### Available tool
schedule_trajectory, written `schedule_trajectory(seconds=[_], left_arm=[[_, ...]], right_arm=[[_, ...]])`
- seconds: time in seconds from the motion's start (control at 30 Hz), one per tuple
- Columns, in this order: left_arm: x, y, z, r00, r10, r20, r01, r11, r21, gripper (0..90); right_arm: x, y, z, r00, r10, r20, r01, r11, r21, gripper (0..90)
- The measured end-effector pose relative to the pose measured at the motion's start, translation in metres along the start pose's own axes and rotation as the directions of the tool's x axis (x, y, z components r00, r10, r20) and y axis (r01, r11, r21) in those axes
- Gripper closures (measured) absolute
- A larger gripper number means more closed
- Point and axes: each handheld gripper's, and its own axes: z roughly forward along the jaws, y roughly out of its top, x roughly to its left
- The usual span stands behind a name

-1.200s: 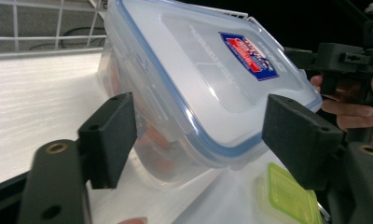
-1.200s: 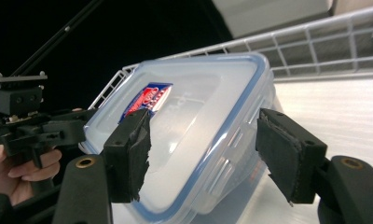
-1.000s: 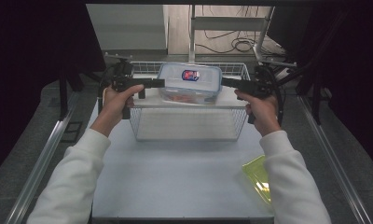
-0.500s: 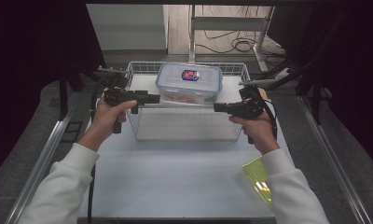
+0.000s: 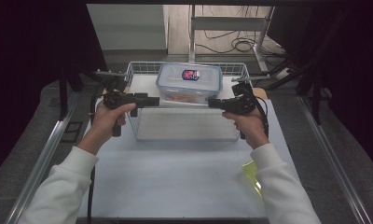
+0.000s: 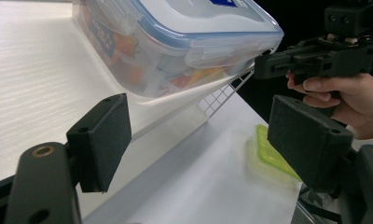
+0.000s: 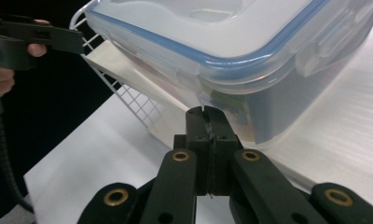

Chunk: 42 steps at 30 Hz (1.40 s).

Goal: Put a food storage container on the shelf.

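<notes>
White tabletop [image 5: 184, 182] carries a wire basket [image 5: 140, 70] at its far side, with a clear lidded food container [image 5: 189, 81] standing inside it. Dark curtains flank the table, and cables lie on the floor beyond. The left gripper [image 5: 152, 100] hovers just left of the container, jaws apart and empty; the right gripper [image 5: 211, 102], just right of it, has jaws pressed together on nothing. A yellow-green lid [image 5: 252, 175] lies near the front right.
</notes>
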Motion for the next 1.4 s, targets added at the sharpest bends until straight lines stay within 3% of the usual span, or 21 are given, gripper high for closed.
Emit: schedule_trajectory(seconds=[0.37, 0.67, 0.8, 0.93, 1.2, 1.4], left_arm=[[0.002, -0.004, -0.003, 1.0, -0.009, -0.004, 0.009, 1.0, 0.0, 20.7], [0.001, -0.007, -0.003, 1.0, -0.005, -0.003, 0.005, 1.0, 0.002, 20.5], [-0.002, -0.014, -0.007, 0.9999, 0.007, -0.01, -0.007, 1.0, 0.0, 20.6], [-0.011, -0.027, -0.013, 0.9981, 0.052, -0.034, -0.051, 0.9986, 0.014, 20.7], [-0.021, -0.067, -0.02, 0.9983, 0.058, -0.009, -0.058, 0.9981, 0.02, 20.9], [-0.023, -0.102, -0.025, 0.9973, 0.073, -0.004, -0.073, 0.9969, 0.028, 20.9]], right_arm=[[-0.007, 0.002, 0.003, 0.9988, 0.032, 0.037, -0.031, 0.999, -0.032, 88.7], [-0.011, 0.001, 0.003, 0.9982, 0.051, 0.03, -0.05, 0.998, -0.04, 88.5], [-0.007, -0.003, -0.006, 0.9993, 0.036, 0.013, -0.035, 0.998, -0.052, 88.5], [0.0, -0.014, -0.024, 0.9998, 0.02, -0.008, -0.02, 0.998, -0.062, 88.5], [0.011, -0.049, -0.06, 0.9999, -0.008, 0.009, 0.009, 0.998, -0.065, 87.6], [0.021, -0.085, -0.076, 0.9997, -0.021, 0.011, 0.021, 0.998, -0.052, 87.0]])
